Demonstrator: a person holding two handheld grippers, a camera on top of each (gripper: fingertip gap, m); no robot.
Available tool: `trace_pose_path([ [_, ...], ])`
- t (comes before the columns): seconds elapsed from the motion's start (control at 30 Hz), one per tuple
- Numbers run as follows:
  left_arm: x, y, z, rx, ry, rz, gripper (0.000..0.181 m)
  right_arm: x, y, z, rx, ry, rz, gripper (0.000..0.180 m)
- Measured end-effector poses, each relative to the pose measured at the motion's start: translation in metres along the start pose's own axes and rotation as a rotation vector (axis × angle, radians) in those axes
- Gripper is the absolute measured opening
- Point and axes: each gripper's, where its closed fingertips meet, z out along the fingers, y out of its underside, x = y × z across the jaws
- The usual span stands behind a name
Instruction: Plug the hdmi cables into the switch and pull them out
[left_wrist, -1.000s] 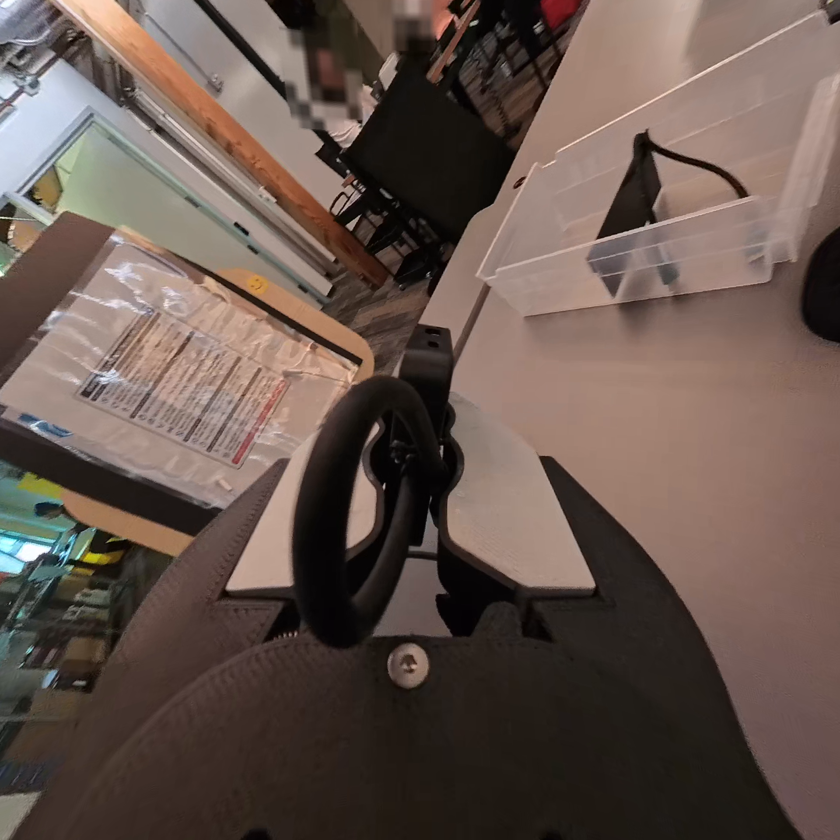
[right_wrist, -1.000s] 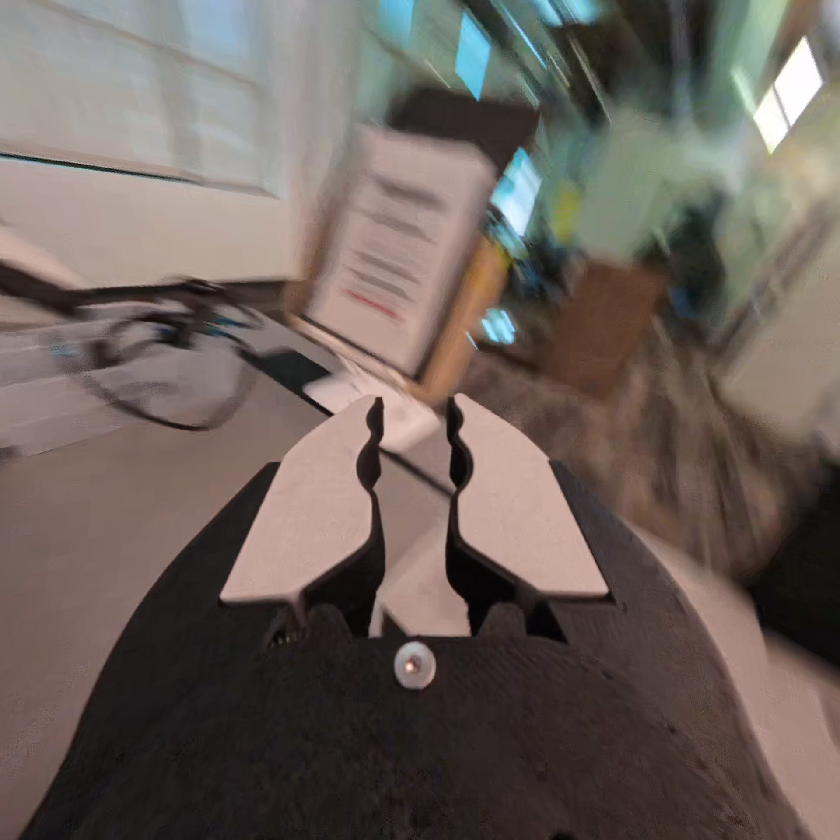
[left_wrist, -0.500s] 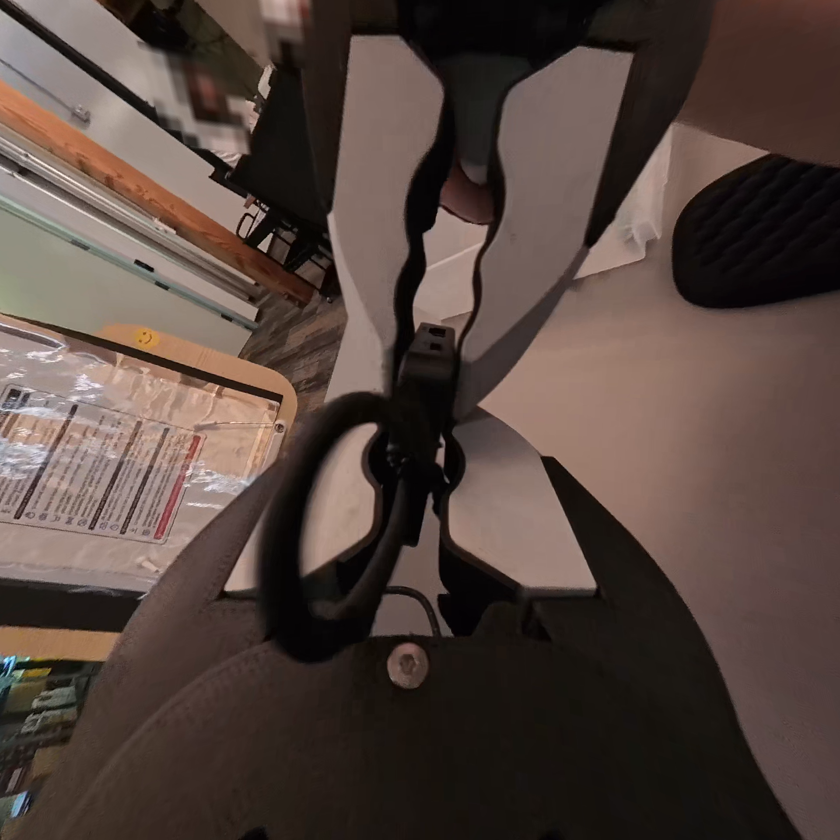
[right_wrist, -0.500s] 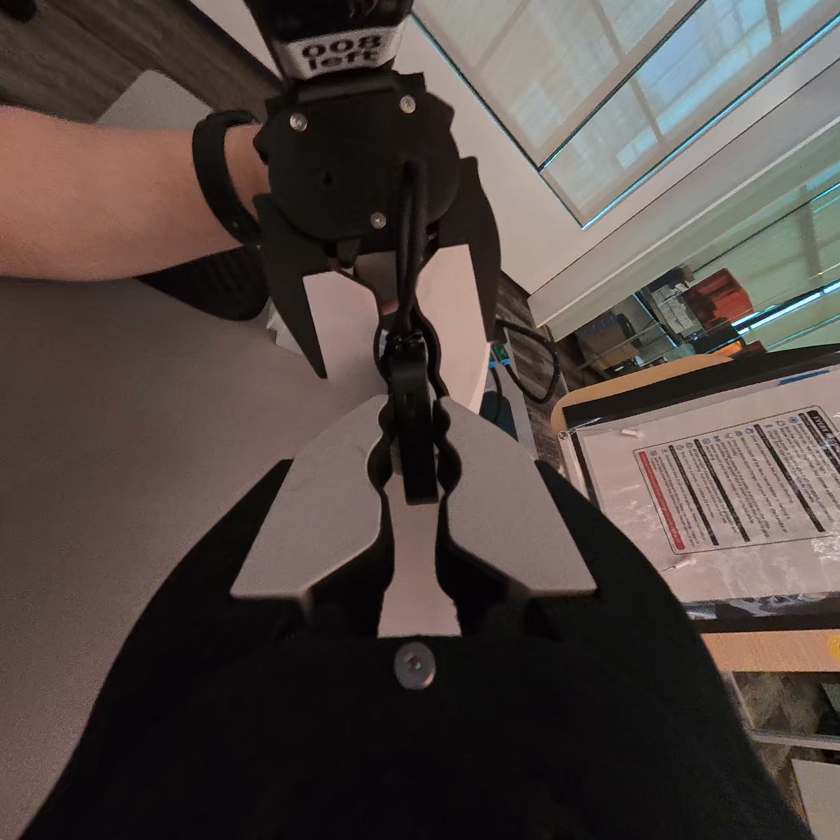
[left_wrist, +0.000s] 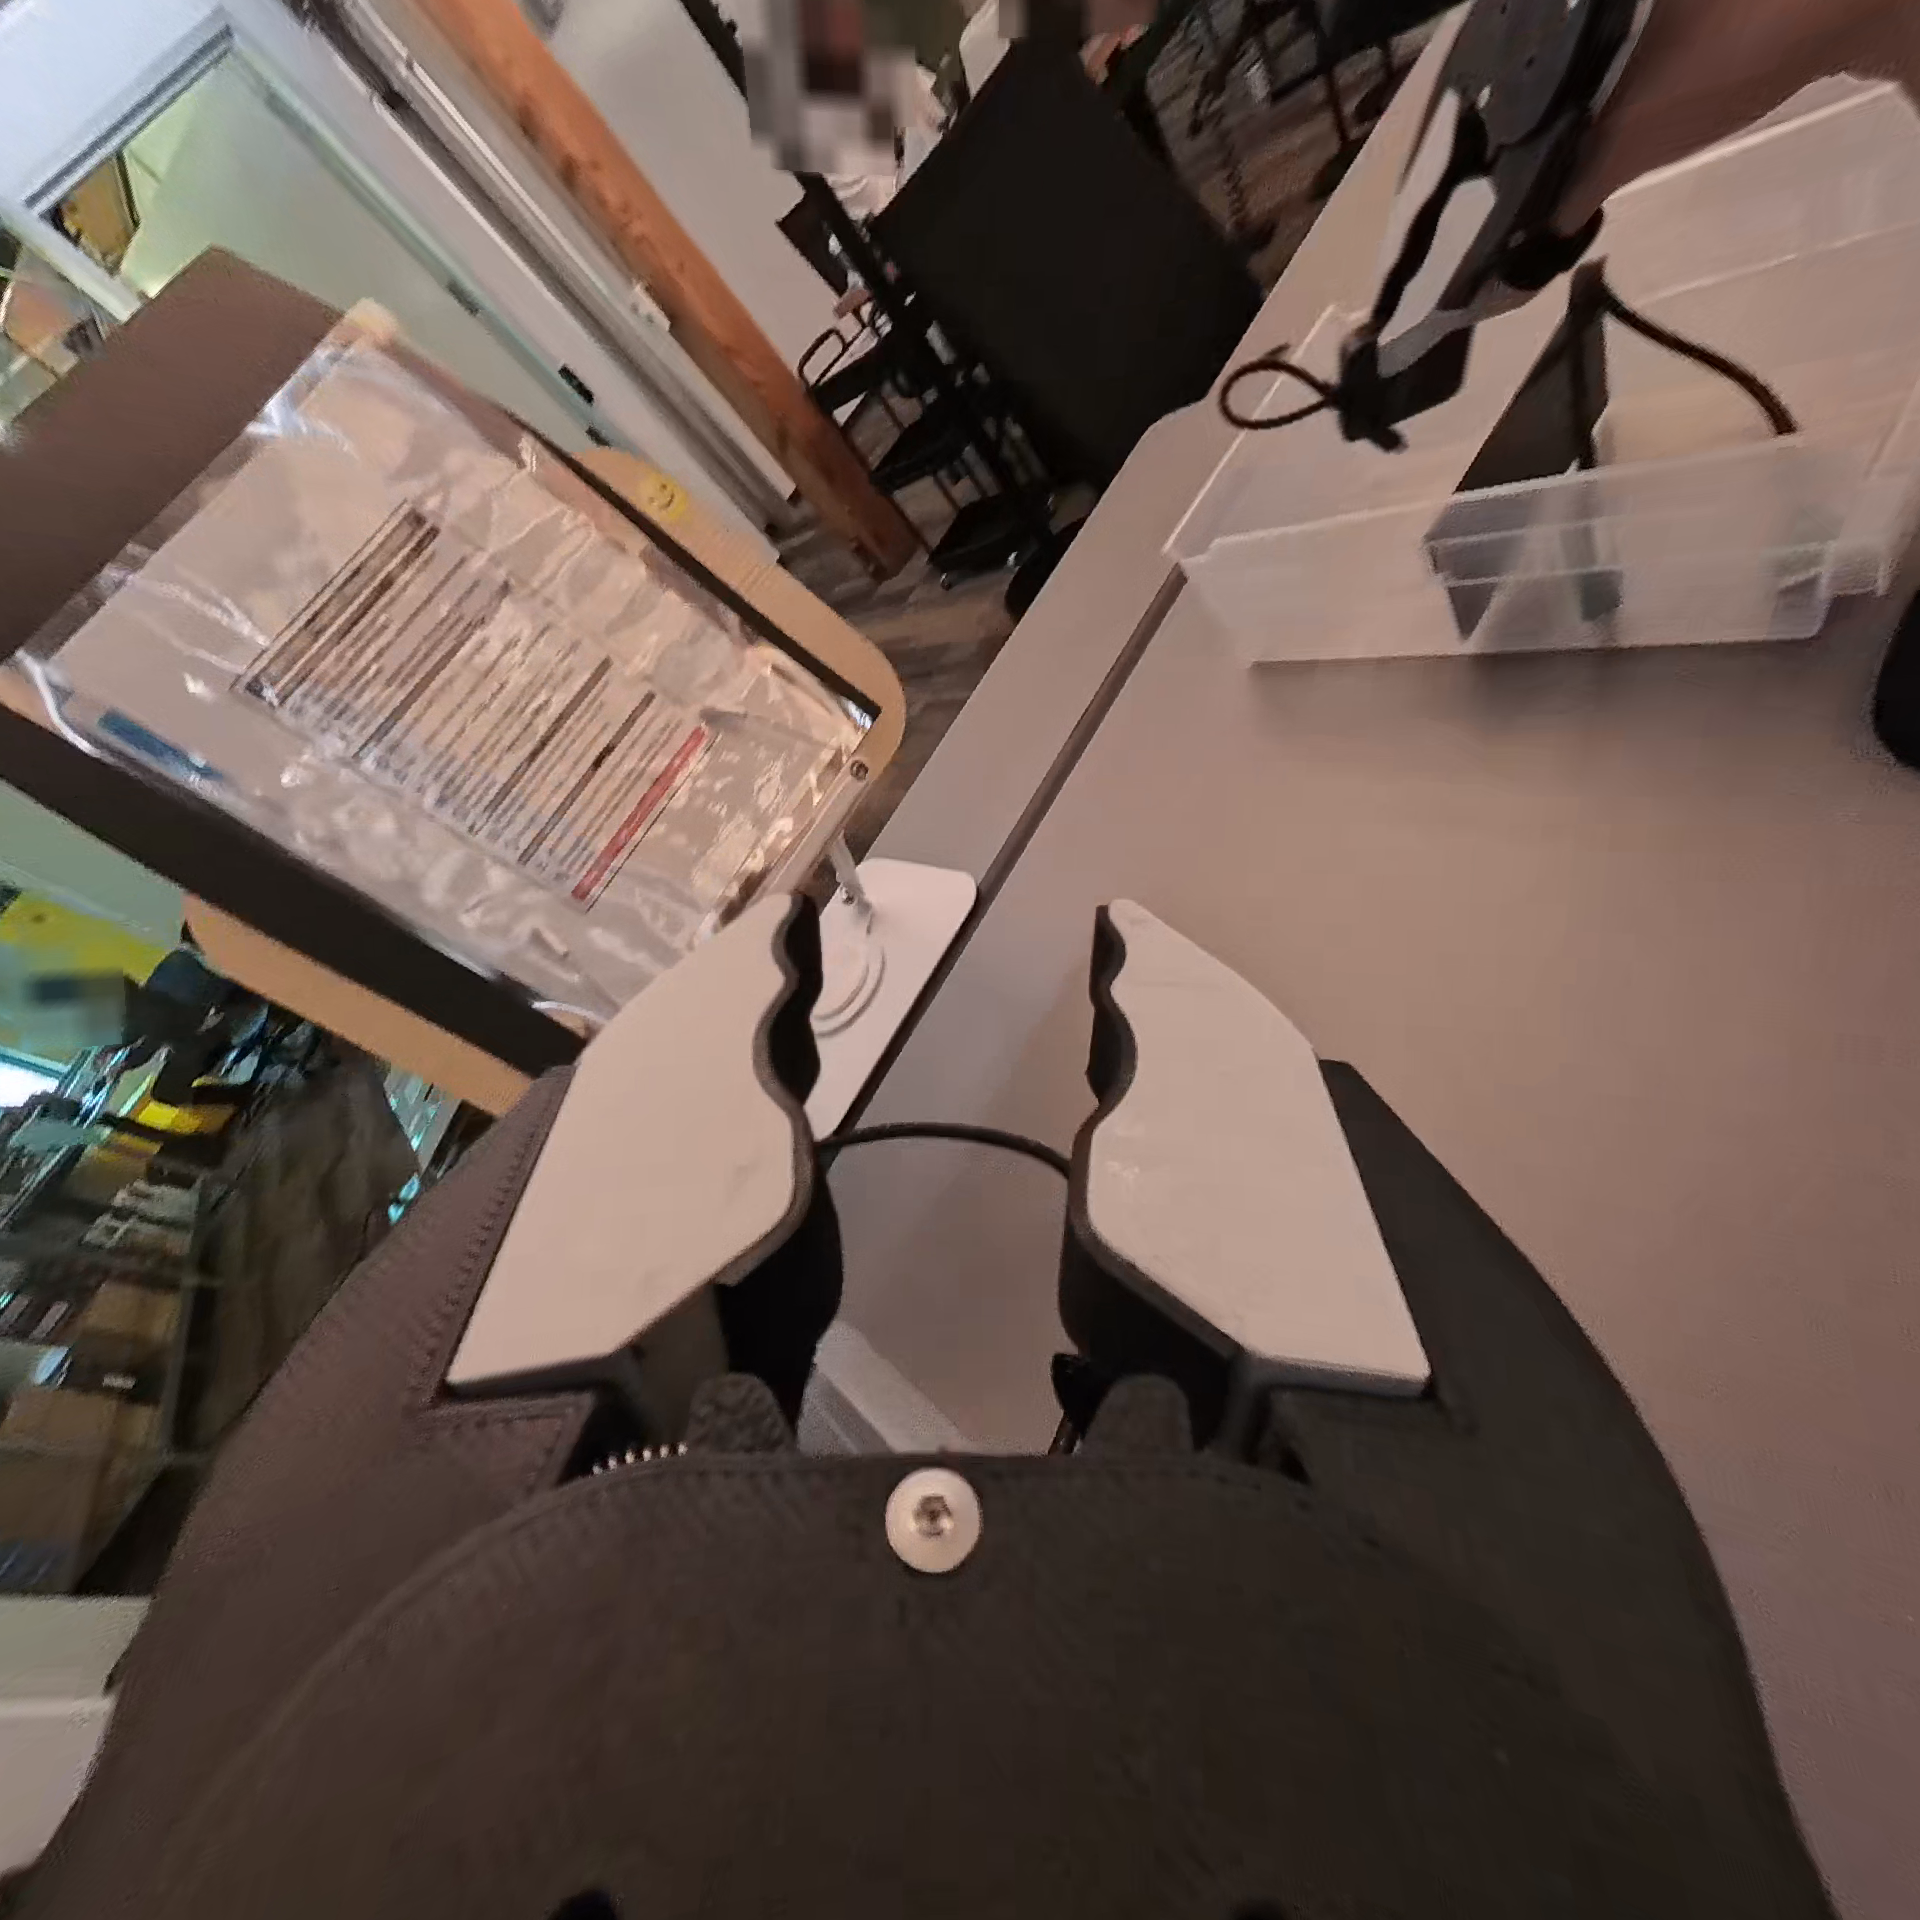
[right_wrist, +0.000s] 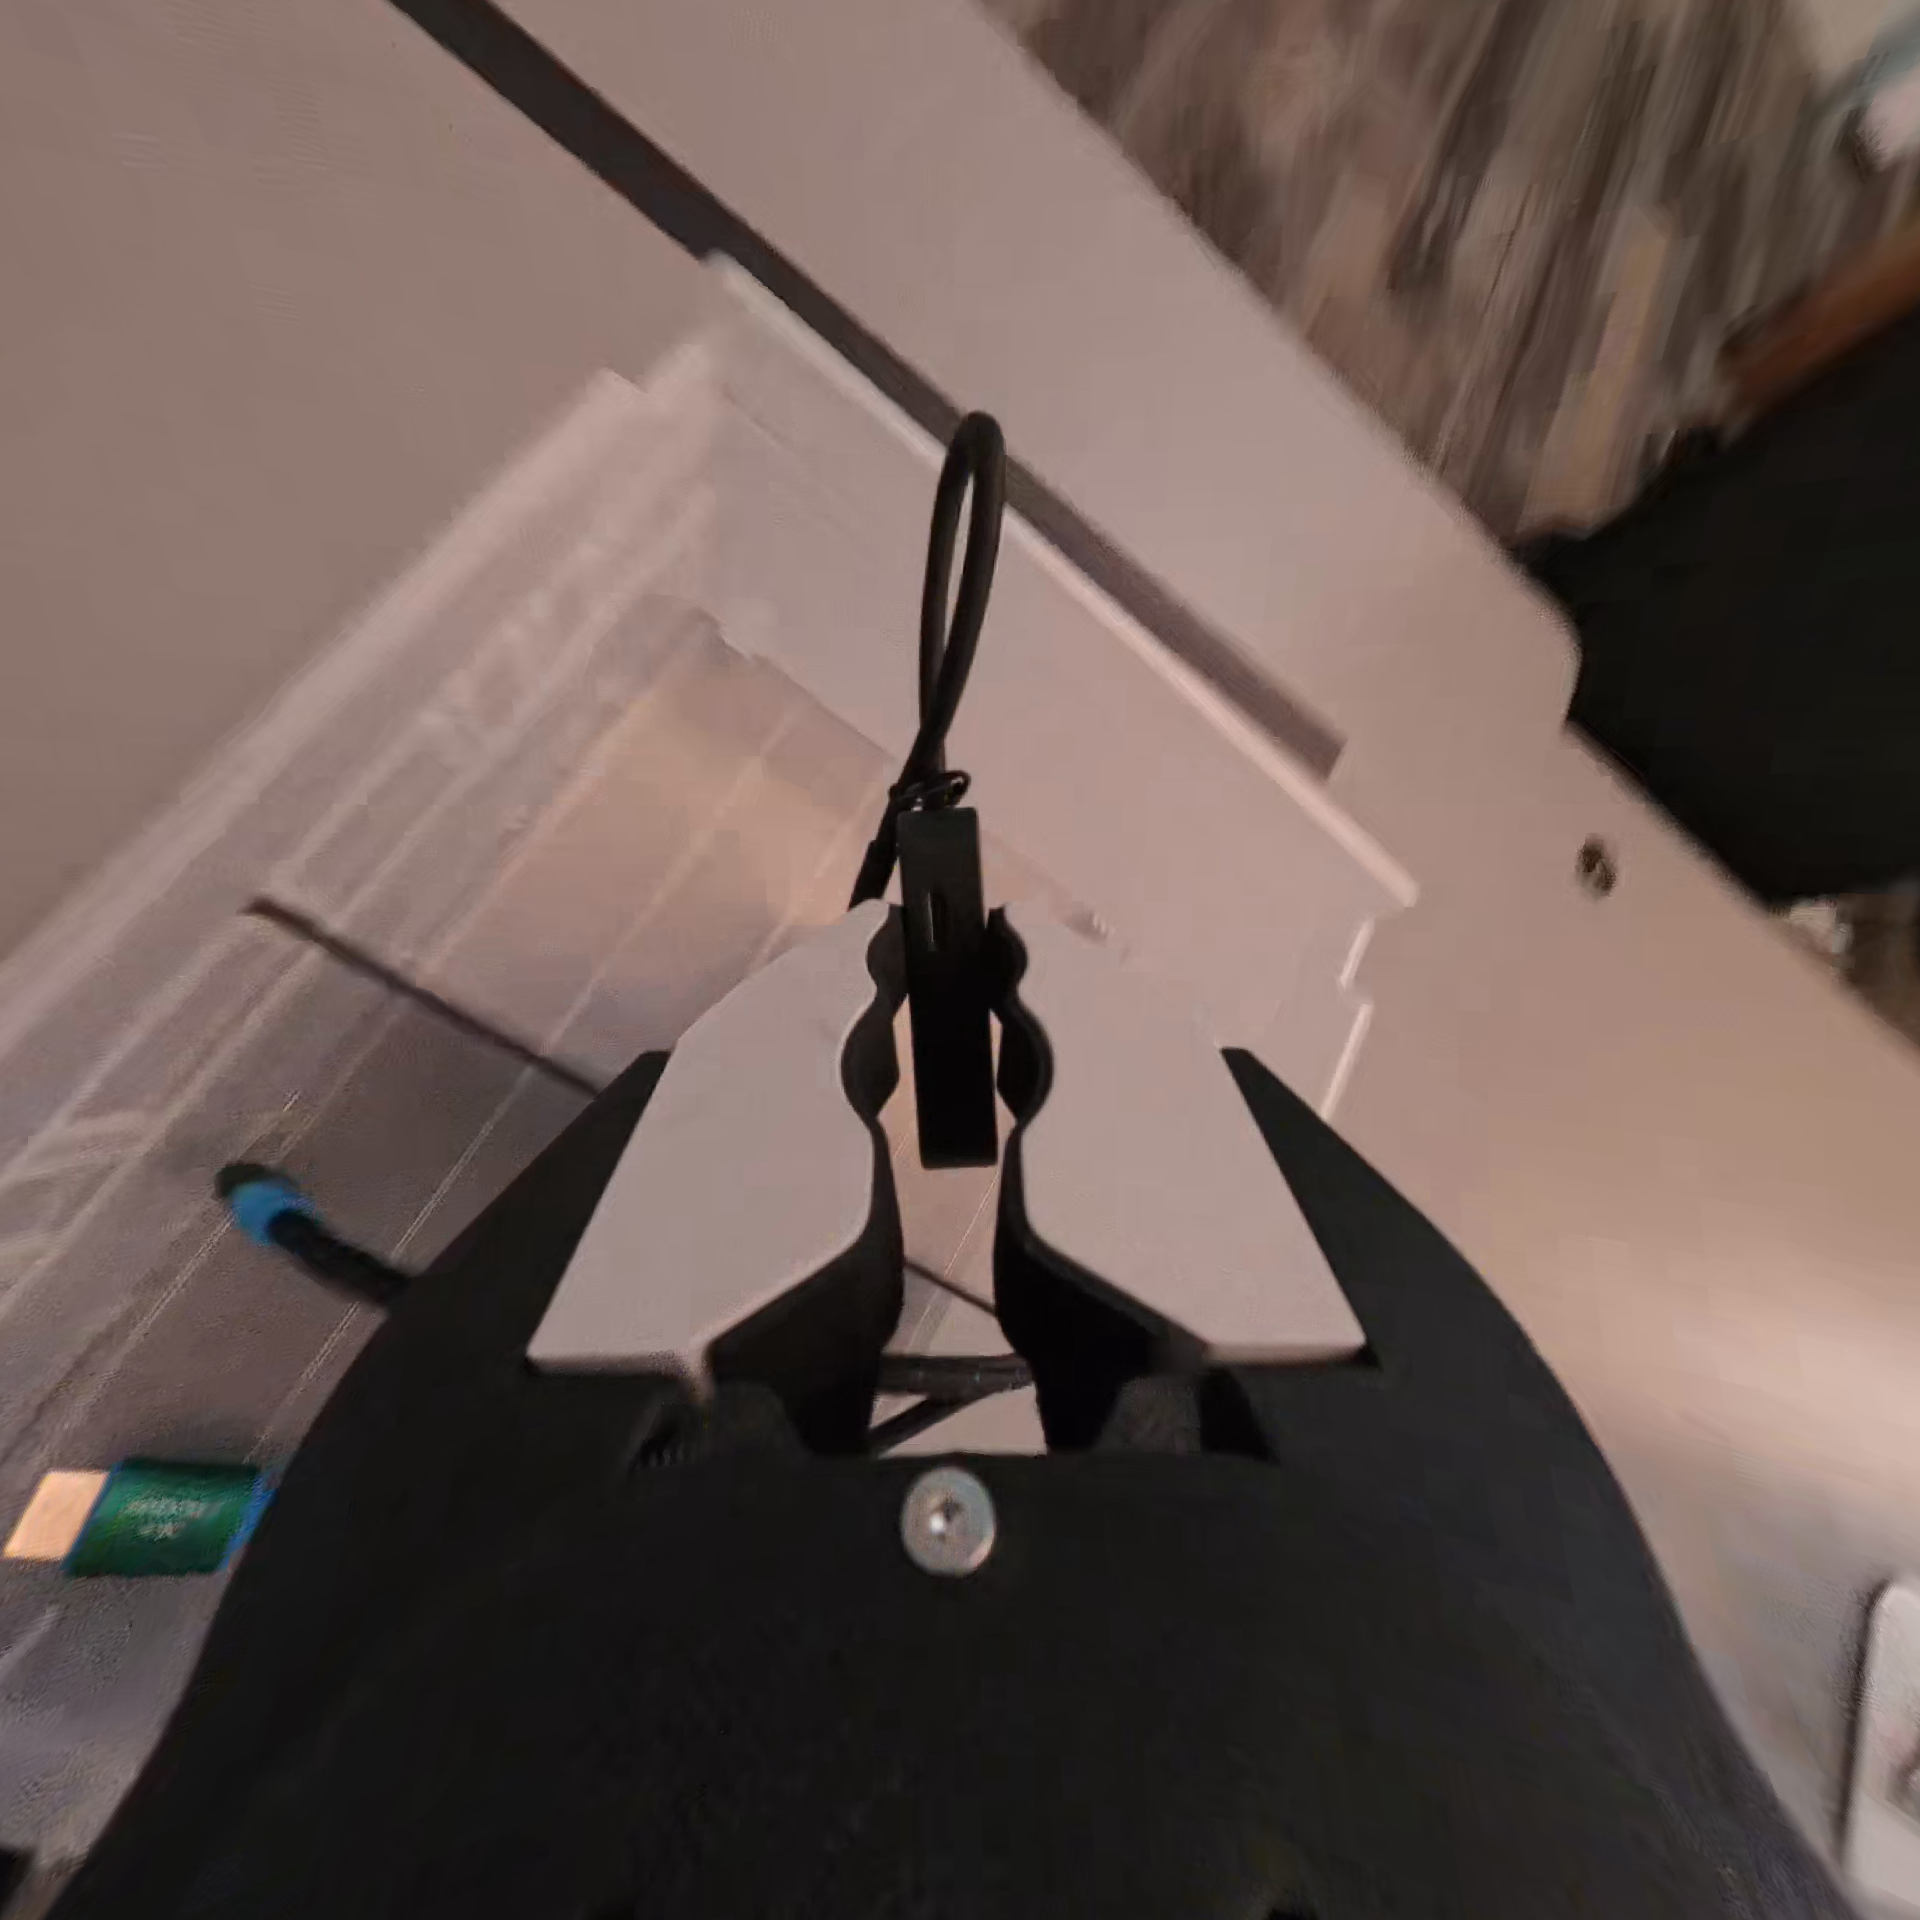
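The right gripper is clamped on a black HDMI plug, long axis along its 2 fingers, short cable loop sticking out ahead over the clear plastic bin. The left gripper is wide apart and holding nothing, well away from the bin. Only the left wrist view shows the black switch standing in the bin just beside the right gripper; only the right wrist view shows a green-and-blue connector.

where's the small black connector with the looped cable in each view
Left wrist view: the small black connector with looped cable is upper right, pinched in the right gripper above the clear plastic bin.
Right wrist view: centre, clamped between that gripper's fingers.
Shared landmark: the clear plastic bin.
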Motion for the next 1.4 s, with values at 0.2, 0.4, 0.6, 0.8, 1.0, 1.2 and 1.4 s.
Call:
trace_pose_path([
  [0.2, -0.011, 0.012, -0.003, -0.054, -0.041, -0.020, 0.047, 0.021, 0.040, 0.044, -0.277, 0.060, 0.171, 0.015],
  [0.4, -0.028, 0.027, -0.012, -0.101, -0.095, -0.060, 0.047, -0.002, 0.047, 0.056, -0.358, -0.050, 0.119, 0.018],
  [0.6, -0.061, 0.050, -0.043, -0.150, -0.227, -0.133, 0.049, -0.007, 0.027, 0.025, -0.273, -0.090, 0.175, 0.020],
  [0.8, -0.115, 0.126, -0.105, -0.319, -0.489, -0.377, 0.056, -0.004, -0.024, -0.044, 0.008, -0.030, 0.129, 0.031],
  [1.0, -0.130, 0.178, -0.123, -0.319, -0.526, -0.569, 0.060, -0.006, -0.116, -0.135, 0.538, 0.087, 0.134, 0.057],
  [1.2, -0.128, 0.211, -0.097, -0.392, -0.487, -0.558, 0.057, -0.043, -0.177, -0.224, 1.038, 0.125, 0.077, 0.060],
  [1.4, -0.132, 0.228, -0.082, -0.448, -0.520, -0.502, 0.050, -0.081, -0.199, -0.260, 1.260, 0.120, -0.028, 0.053],
])
